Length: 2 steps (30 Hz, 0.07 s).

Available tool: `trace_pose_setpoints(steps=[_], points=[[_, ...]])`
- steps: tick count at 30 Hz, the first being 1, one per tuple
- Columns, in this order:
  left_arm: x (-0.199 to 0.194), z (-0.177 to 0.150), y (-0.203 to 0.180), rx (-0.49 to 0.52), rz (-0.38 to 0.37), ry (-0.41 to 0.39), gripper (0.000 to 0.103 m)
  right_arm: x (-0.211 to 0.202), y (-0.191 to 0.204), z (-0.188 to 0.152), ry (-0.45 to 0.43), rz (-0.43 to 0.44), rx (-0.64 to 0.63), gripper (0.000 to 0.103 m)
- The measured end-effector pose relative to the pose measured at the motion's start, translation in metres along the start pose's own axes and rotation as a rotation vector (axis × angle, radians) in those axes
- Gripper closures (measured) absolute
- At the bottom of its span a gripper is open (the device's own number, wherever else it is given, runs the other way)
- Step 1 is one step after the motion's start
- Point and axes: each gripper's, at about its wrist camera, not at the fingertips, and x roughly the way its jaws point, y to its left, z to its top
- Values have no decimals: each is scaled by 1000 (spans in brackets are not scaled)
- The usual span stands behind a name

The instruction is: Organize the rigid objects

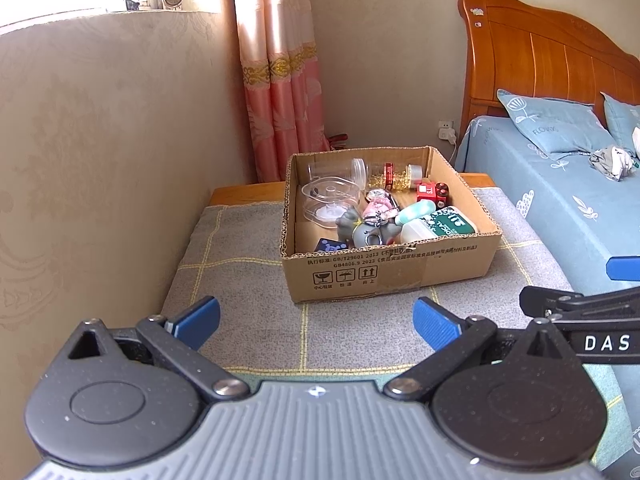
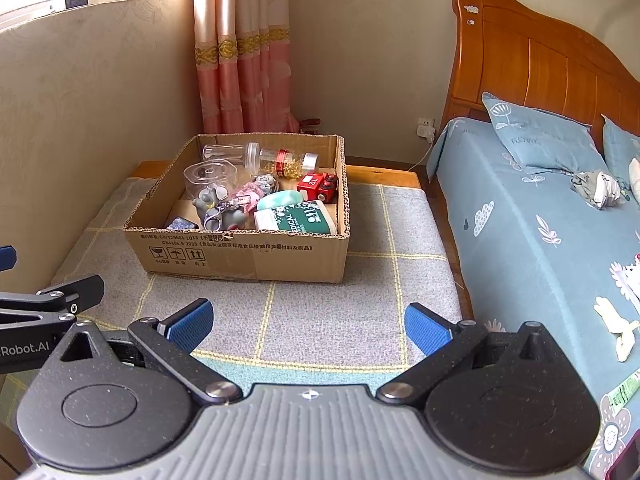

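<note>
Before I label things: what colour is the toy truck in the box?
Red, with dark wheels; the toy truck shows best in the right wrist view.

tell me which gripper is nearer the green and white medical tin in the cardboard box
Left, judging loosely. The left gripper sits back from the box, the green and white tin ahead to its right. The right gripper sits similarly back, tin roughly straight ahead.

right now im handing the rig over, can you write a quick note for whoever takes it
Left gripper: open, empty, hovering over the grey checked mat.
Right gripper: open, empty, beside it.
Cardboard box sits on the mat, holding everything: clear containers, bottle of gold bits, red toy, grey figurine, green tin.
Done: nothing is out of the box.
Left: sorting it all.
</note>
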Motion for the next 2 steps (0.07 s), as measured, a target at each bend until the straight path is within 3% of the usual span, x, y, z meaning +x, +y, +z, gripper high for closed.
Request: trace_pose_setpoints(steps=[2], points=[[0,0,0,-2,0,0,1,0,1,0,0,1,-1,0]])
